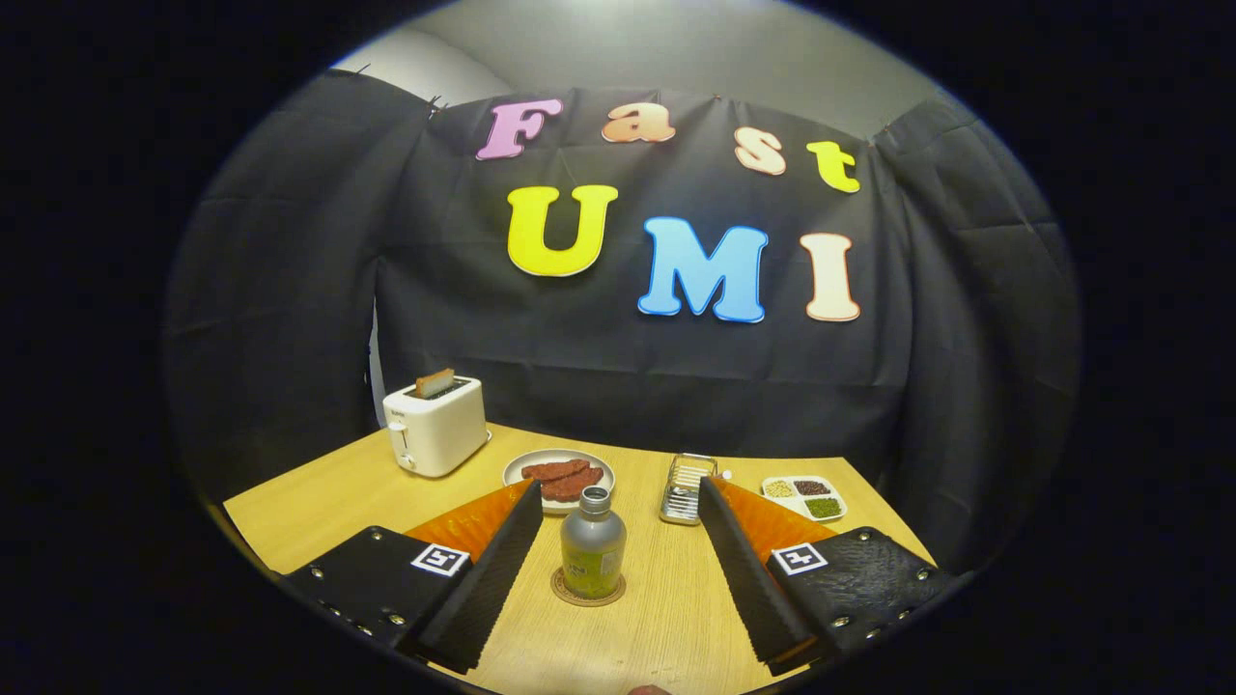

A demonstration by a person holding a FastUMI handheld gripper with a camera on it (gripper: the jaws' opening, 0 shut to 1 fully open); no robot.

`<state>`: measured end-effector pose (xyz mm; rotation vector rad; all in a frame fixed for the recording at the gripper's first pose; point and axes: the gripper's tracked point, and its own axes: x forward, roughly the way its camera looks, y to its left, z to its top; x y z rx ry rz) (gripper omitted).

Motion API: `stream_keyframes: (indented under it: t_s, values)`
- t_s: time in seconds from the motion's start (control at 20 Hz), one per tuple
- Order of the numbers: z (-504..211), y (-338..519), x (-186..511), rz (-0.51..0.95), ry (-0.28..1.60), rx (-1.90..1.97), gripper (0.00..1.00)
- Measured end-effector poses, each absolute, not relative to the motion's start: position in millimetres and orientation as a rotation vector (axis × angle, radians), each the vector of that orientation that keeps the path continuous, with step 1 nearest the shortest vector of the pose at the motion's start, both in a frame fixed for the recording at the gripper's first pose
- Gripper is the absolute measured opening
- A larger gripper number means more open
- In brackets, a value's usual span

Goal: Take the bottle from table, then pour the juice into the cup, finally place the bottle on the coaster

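Observation:
A small grey bottle [592,542] with green-yellow juice and a metal neck stands upright on a round brown coaster [588,589] on the wooden table [328,502]. My gripper [618,497] is open, its two fingers spread wide to either side of the bottle without touching it. The bottle sits between the fingers, near their tips. A clear ribbed glass cup [686,488] stands just beyond the right fingertip.
A white toaster [435,425] with a slice of bread stands at the back left. A plate [558,471] with dark red slices lies behind the bottle. A small white divided dish [803,496] of grains sits at the back right.

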<state>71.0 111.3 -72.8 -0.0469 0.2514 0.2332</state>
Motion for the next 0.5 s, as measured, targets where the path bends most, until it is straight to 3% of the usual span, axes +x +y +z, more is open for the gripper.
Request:
stream_keyframes:
  t_s: [0.5]
  values:
    - [-7.0, 85.0, 4.1, 0.168, 0.096, -0.044, 0.98]
